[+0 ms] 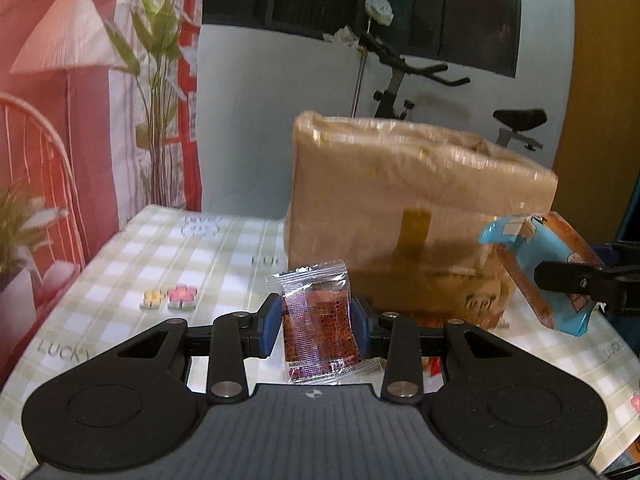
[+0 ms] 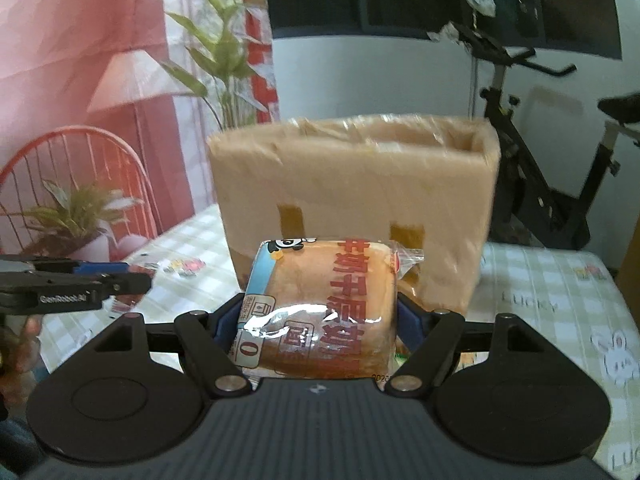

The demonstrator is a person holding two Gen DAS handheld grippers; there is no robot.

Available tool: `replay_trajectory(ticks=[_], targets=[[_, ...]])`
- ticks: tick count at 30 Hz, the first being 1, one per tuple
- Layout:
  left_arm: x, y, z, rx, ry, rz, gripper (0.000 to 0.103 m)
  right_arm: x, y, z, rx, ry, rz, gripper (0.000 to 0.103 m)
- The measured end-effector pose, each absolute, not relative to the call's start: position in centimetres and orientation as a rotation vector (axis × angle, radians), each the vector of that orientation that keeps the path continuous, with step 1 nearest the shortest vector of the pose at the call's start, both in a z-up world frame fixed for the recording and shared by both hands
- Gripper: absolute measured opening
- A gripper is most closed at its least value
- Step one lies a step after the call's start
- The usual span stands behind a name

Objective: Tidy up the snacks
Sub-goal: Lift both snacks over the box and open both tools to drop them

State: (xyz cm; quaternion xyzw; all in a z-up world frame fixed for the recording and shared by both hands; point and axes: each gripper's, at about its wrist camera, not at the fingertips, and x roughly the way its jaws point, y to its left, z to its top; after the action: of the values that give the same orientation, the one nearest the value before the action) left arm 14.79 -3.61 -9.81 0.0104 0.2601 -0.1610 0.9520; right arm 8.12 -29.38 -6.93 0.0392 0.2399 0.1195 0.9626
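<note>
My left gripper [image 1: 316,322] is shut on a small clear packet with a dark red-brown snack [image 1: 318,328], held upright above the table. My right gripper [image 2: 318,320] is shut on a wrapped bread loaf [image 2: 320,308] with blue-and-white print and red lettering. That same bread pack [image 1: 540,268] shows at the right of the left wrist view, clamped in the right gripper's fingers [image 1: 572,282]. An open-topped cardboard box [image 1: 416,216] covered in tape stands on the table just beyond both grippers, and it appears again as the box [image 2: 352,196] behind the bread. The left gripper's fingers [image 2: 104,278] show at the left of the right wrist view.
A checked green-and-white tablecloth [image 1: 160,264] covers the table. An exercise bike [image 2: 540,184] stands behind the box by a white wall. A red-and-white printed curtain [image 1: 60,120] hangs at the left. Small wrappers [image 1: 434,366] lie on the cloth below the left gripper.
</note>
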Motion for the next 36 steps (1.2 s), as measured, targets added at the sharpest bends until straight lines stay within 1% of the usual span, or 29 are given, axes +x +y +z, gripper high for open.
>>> replay_trajectory(ticks=[8, 14, 20, 24, 27, 30, 32, 34, 36], targets=[[17.7, -5.0, -4.6, -0.018, 0.434, -0.361, 0.040, 10.8, -29.5, -1.5, 0.045, 0.387, 0.294, 0.077], [22.2, -7.8, -1.5, -0.022, 0.405, -0.396, 0.040, 16.2, -31.1, 1.5, 0.009, 0.346, 0.257, 0.077], [27.8, -10.5, -0.6, -0.034, 0.439, -0.412, 0.040, 23.0, -33.4, 1.2, 0.019, 0.406, 0.217, 0.077], [30.4, -12.2, -1.2, 0.004, 0.458, -0.403, 0.040, 26.7, -35.0, -0.1, 0.074, 0.478, 0.186, 0.077], [31.8, -12.8, -1.8, 0.012, 0.477, -0.395, 0.041, 28.0, -35.6, -1.0, 0.064, 0.525, 0.175, 0.077], [32.6, -12.9, -2.4, -0.009, 0.508, -0.409, 0.046, 28.5, -35.9, -1.7, 0.040, 0.548, 0.167, 0.077], [32.6, -13.0, -2.9, -0.010, 0.523, -0.402, 0.059, 28.8, -36.2, -1.9, 0.047, 0.564, 0.165, 0.078], [32.4, -12.8, -3.1, -0.003, 0.525, -0.392, 0.062, 28.7, -36.7, -1.9, 0.074, 0.560, 0.170, 0.078], [32.1, -12.4, -3.1, -0.005, 0.527, -0.387, 0.062, 28.2, -36.8, -1.6, 0.086, 0.547, 0.168, 0.085]])
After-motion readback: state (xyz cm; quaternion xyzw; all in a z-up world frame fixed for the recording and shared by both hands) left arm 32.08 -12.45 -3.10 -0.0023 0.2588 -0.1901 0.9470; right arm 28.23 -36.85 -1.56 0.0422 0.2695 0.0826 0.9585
